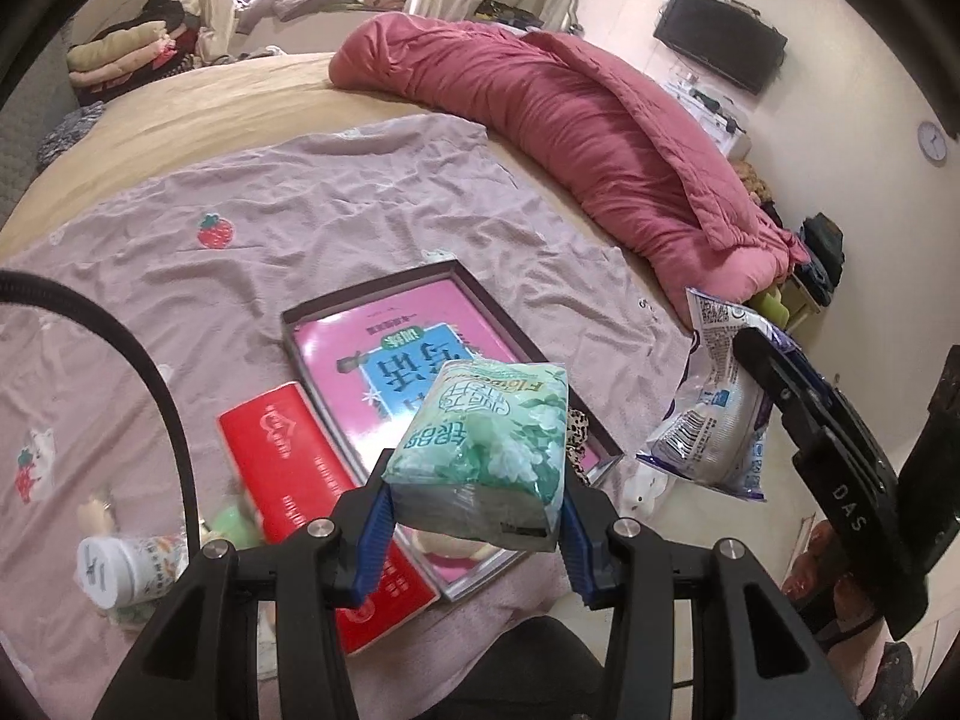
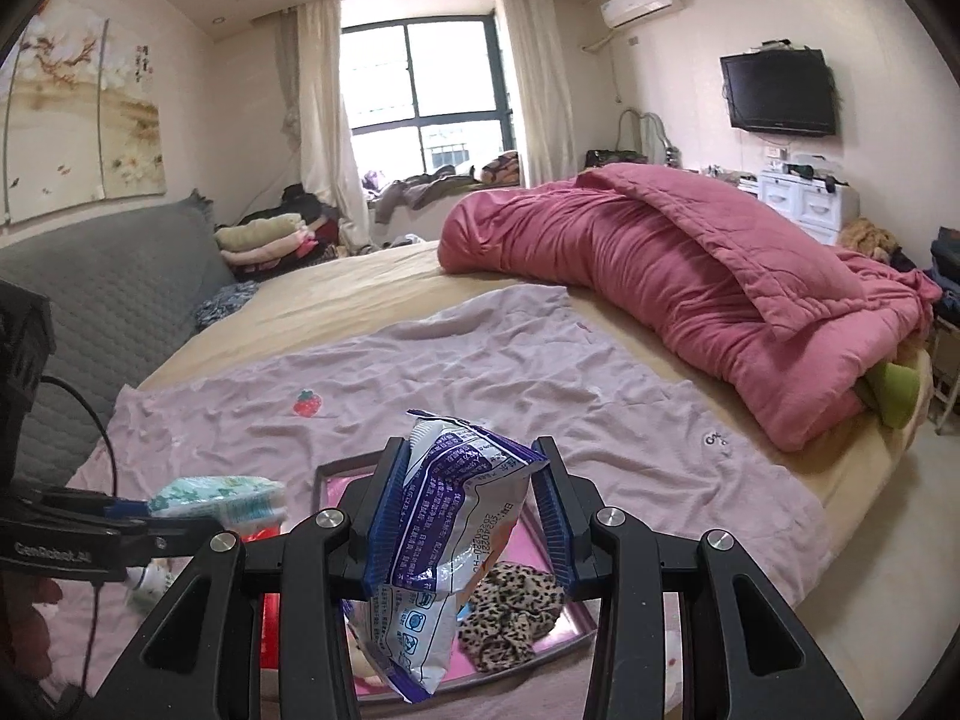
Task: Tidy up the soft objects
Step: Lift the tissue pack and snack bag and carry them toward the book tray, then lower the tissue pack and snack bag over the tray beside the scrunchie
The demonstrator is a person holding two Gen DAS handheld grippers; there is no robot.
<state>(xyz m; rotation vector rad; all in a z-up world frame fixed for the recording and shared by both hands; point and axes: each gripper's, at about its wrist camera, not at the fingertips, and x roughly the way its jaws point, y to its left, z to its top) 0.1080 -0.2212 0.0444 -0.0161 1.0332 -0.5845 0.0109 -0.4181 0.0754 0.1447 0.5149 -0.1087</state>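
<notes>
Packets [image 1: 486, 450] [image 2: 441, 546] clamped inside both tools, above tray [image 1: 480, 300].

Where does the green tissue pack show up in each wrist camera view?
Left wrist view: the green tissue pack sits low in the centre, clamped in the left gripper, above the pink-lined tray.
Right wrist view: the same pack is at lower left, seen edge-on, sticking out of the left gripper.
Shared landmark: the strawberry patch on the mauve blanket.
</notes>
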